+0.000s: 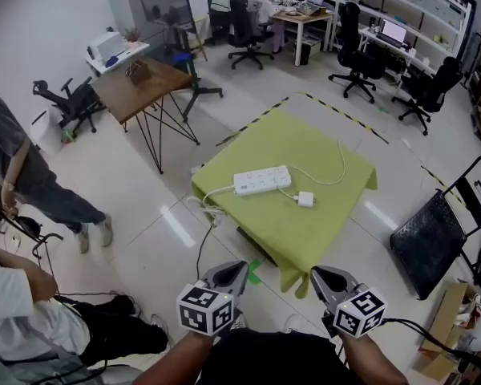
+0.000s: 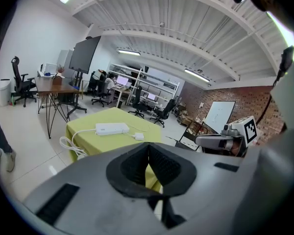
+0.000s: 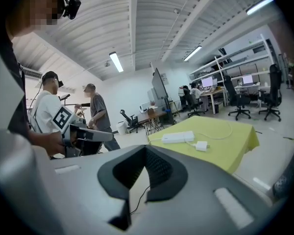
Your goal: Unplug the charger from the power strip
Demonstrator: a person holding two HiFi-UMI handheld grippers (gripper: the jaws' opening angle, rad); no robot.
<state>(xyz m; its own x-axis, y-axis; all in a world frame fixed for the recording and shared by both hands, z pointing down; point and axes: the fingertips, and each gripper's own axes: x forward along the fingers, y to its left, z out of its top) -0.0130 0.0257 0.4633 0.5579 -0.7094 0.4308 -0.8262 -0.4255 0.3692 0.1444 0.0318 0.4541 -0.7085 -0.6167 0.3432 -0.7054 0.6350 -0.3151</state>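
A white power strip (image 1: 262,180) lies on the table's yellow-green cloth (image 1: 321,147). A small white charger (image 1: 305,199) rests on the cloth just right of it, with its thin cable looping behind. Both also show far off in the left gripper view, strip (image 2: 111,128) and charger (image 2: 138,136), and in the right gripper view, strip (image 3: 177,137) and charger (image 3: 202,146). My left gripper (image 1: 239,269) and right gripper (image 1: 321,275) hang side by side well short of the table, both shut and empty, jaws pressed together.
The strip's white cord (image 1: 204,207) droops off the table's left edge to the floor. A black folding chair (image 1: 433,239) stands to the right and a wooden table (image 1: 140,87) behind left. People (image 1: 32,183) stand at the left. Office chairs and desks line the back.
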